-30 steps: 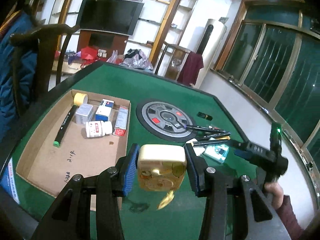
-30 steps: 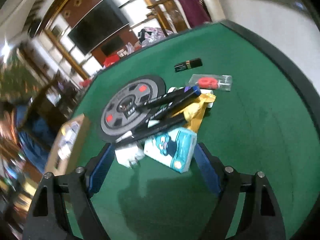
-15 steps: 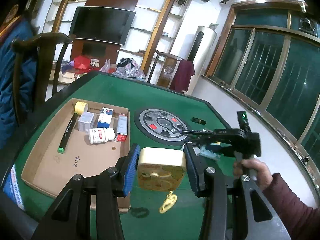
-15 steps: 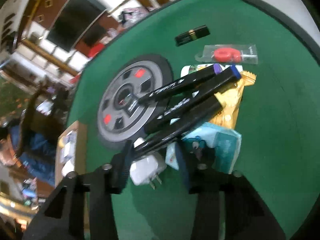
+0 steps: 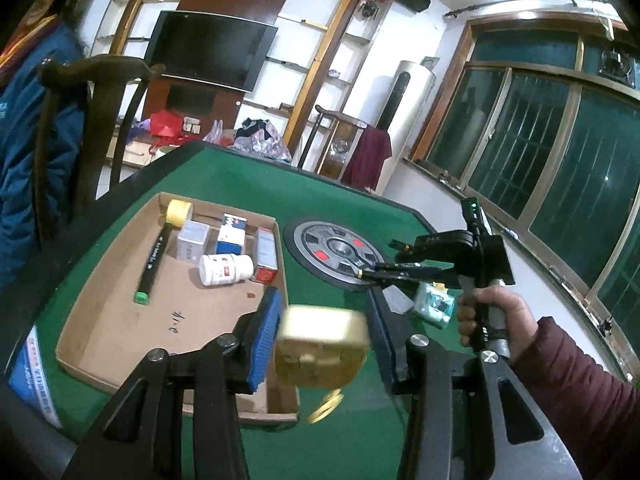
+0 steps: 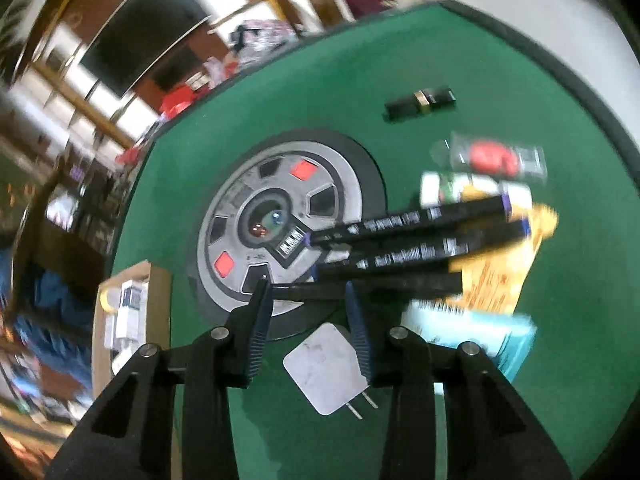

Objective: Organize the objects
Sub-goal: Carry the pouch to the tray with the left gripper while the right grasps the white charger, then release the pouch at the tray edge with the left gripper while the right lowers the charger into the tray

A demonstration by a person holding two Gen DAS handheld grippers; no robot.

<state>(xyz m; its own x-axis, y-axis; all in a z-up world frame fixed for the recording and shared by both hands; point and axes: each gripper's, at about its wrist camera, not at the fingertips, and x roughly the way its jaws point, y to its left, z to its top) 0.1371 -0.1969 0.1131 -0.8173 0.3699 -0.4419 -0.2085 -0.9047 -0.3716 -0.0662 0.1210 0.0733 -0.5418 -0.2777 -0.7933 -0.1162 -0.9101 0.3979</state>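
Slipping is judged the main risk: the yellow box (image 5: 322,344) is seen blurred between the pads of the left gripper (image 5: 321,300), whose jaws have just been closing on it, and it is carried above the near right corner of the carton (image 5: 100,320). Should the clamp be lost there, the box could be dropped on the rim, or onto the counter (image 5: 224,184) outside the carton. The right gripper (image 6: 306,284), right of the carton, has also just been narrowed, with the end of a marker (image 6: 400,282) and a charger (image 6: 326,364) between its pads. Whether either is clamped cannot be told, so the wrong thing could be dragged. Inside the carton, toward its far side, are found a green-capped marker (image 5: 152,260), three packets (image 5: 231,236), a bottle (image 5: 226,270) laid on its side and a tape roll (image 5: 178,212).
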